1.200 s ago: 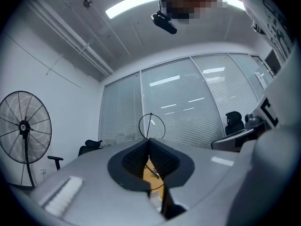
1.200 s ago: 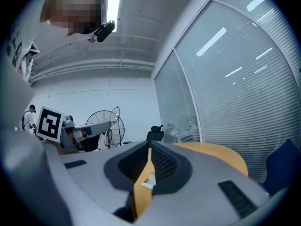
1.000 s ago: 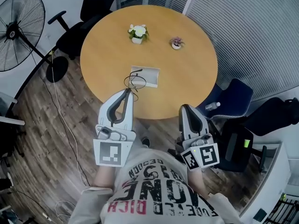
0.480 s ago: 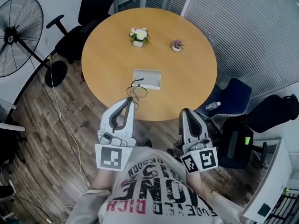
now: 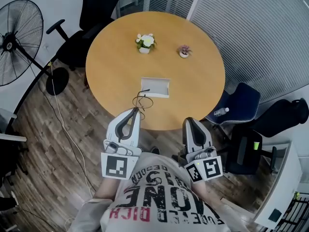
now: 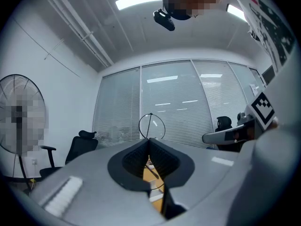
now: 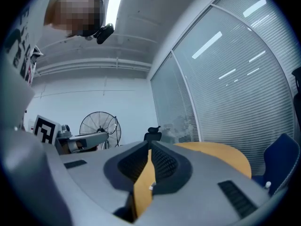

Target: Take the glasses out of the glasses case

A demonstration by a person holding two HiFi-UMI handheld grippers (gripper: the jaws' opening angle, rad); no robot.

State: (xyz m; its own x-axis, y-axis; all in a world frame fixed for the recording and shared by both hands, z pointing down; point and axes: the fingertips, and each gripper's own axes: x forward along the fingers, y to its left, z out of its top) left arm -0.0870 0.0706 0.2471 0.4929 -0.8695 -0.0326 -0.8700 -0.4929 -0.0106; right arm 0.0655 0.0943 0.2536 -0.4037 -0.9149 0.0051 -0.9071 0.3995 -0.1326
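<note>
- The left tool (image 5: 136, 110) is clamped on the thin black wire-framed glasses (image 5: 143, 101), which jut out past its tips over the round wooden surface (image 5: 111, 57).
- The white rectangular glasses case (image 5: 155, 87) lies on the surface ahead of that tool, just beyond the glasses.
- The right tool (image 5: 189, 121) has its jaws together on nothing, at the surface's near edge.

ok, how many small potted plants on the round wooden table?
2: a white-flowered plant in a white pot on the far side, and a smaller pink-flowered plant just right of it. None seem hidden.
</note>
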